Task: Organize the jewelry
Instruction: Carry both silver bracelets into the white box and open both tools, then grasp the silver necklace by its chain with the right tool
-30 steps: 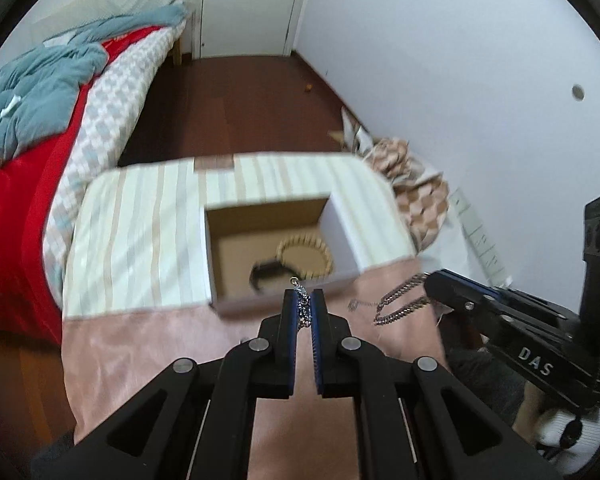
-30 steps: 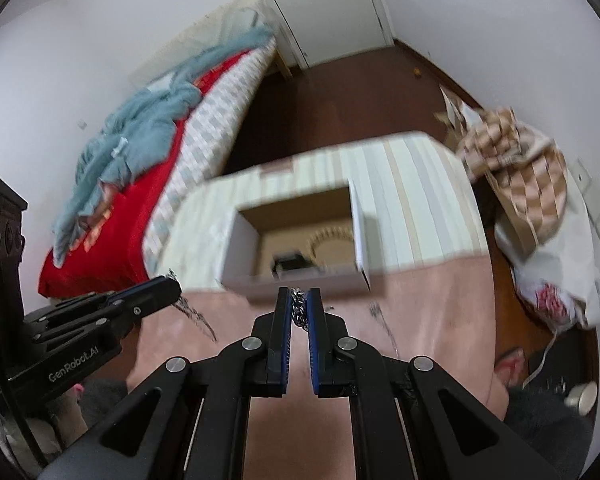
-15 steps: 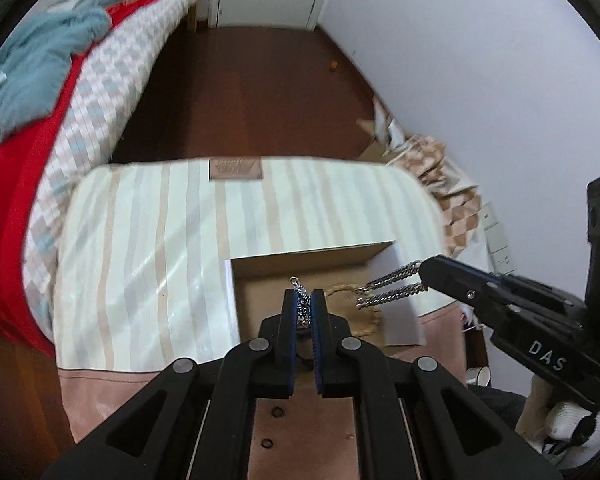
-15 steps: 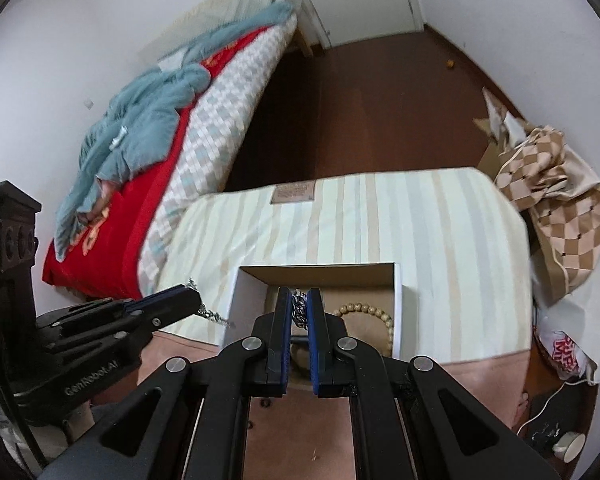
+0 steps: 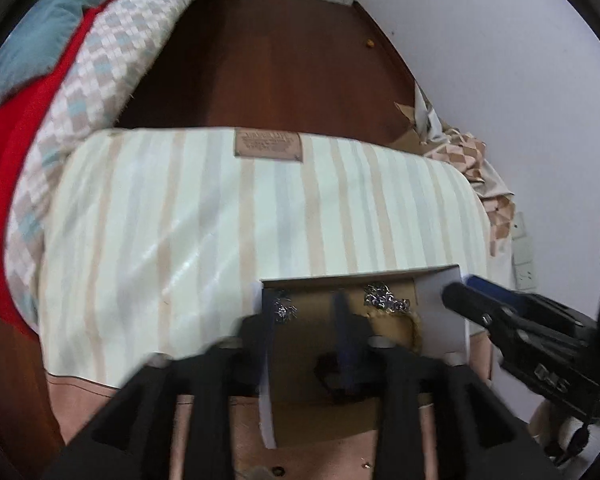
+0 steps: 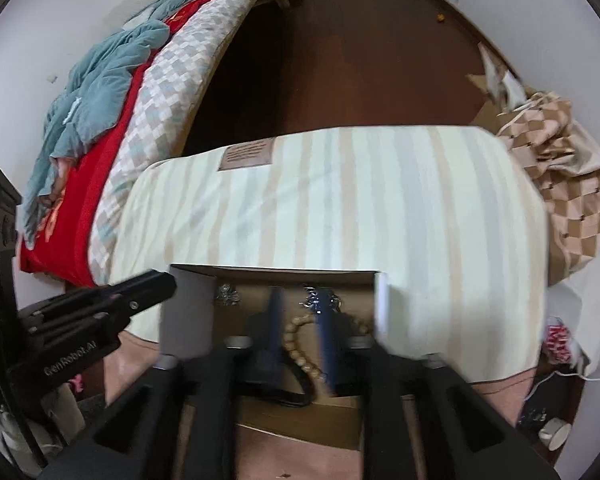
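Left wrist | left tool (image 5: 306, 320) agape over box (image 5: 440, 312) | chain (image 5: 384, 300) inside

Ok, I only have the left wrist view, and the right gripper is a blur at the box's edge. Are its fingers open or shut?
Observer: Open. In the right wrist view, the right gripper has its fingers well apart with nothing pinched between them. The chain lies loose by the far wall of the box.
Operator: What's underneath that gripper?
Observer: The bead bracelet. It lies on the box floor and curves across the gap between those two fingers.
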The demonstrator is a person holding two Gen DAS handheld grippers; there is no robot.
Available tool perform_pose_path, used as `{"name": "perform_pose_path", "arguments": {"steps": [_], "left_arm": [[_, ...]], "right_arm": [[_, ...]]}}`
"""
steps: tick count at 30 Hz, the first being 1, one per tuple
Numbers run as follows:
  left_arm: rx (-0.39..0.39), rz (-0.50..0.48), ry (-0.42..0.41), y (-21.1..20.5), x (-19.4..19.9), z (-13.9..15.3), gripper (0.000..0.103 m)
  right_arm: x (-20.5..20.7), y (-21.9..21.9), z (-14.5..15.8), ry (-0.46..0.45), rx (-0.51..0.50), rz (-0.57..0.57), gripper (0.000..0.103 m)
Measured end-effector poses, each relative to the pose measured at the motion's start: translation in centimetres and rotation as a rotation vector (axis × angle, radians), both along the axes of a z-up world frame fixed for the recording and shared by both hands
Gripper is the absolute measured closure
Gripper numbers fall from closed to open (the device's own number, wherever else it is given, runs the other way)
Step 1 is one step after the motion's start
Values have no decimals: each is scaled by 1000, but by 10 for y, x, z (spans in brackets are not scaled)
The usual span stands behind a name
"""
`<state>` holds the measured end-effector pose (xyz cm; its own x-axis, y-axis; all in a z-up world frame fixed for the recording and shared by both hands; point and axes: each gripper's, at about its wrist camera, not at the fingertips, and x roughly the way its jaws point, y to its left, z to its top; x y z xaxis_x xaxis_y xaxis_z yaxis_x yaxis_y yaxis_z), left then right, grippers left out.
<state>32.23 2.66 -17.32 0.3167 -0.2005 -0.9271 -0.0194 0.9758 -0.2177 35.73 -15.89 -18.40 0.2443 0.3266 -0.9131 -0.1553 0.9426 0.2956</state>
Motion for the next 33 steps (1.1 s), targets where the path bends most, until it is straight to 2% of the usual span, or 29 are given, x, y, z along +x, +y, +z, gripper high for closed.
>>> {"name": "perform_pose_path", "arguments": {"steps": [1,2,5,7,8,9,10,18,29,33], "left_arm": [[22,3,-16,0,-2,3,29],[42,5,-41,1,-5,7,24],[105,7,-91,2,-14,17,22],[138,11,-105,3,-19,18,9],[156,13,-113,2,-25,18,6],[164,14,-116,3,-27,17,5],[174,16,-117,2,-32,16,4],[200,34,-100,-1,-61,8,4],[260,76,-180,0,-107,48,4],[257,84,-209,2,-123,64,4]], "right_arm": [[-2,-3,3,-11,-11,-5,41],[-5,-6,6,-22,-17,-10,37],[-15,-13,15,-54,-86,-28,36],[-22,-14,17,-66,-163,-44,32],[-26,-15,17,-71,-202,-49,26],[-31,-14,15,-72,-233,-50,12],[-35,-14,12,-67,-254,-52,4],[-69,-9,2,-46,-298,-51,3],[-109,-5,44,-120,-292,-67,3],[-126,-3,63,-155,-292,-68,3]]}}
